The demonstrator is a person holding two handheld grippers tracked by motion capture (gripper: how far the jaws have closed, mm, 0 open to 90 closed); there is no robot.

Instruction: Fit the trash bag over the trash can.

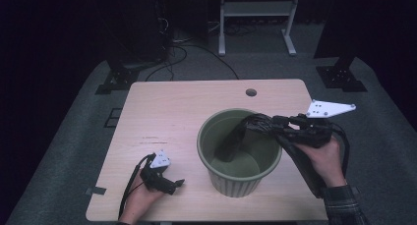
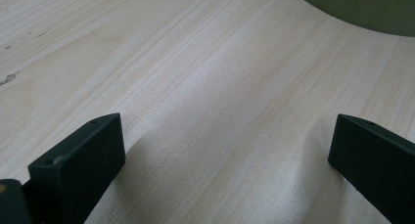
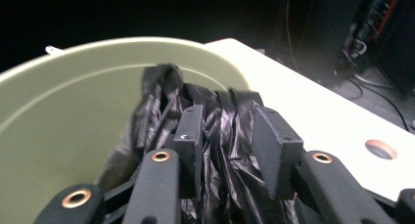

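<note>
Right gripper view: crinkled black bag (image 3: 220, 121) between the loosened right tongs (image 3: 230, 131); left tongs (image 2: 225, 155) open.

The left gripper (image 1: 164, 182) rests low at the near left in the left hand (image 1: 142, 195), fingers (image 2: 80, 160) wide apart. The right hand (image 1: 327, 156) holds the right gripper (image 1: 265, 124) level, pointing left, fingers (image 3: 191, 136) partly parted.
</note>
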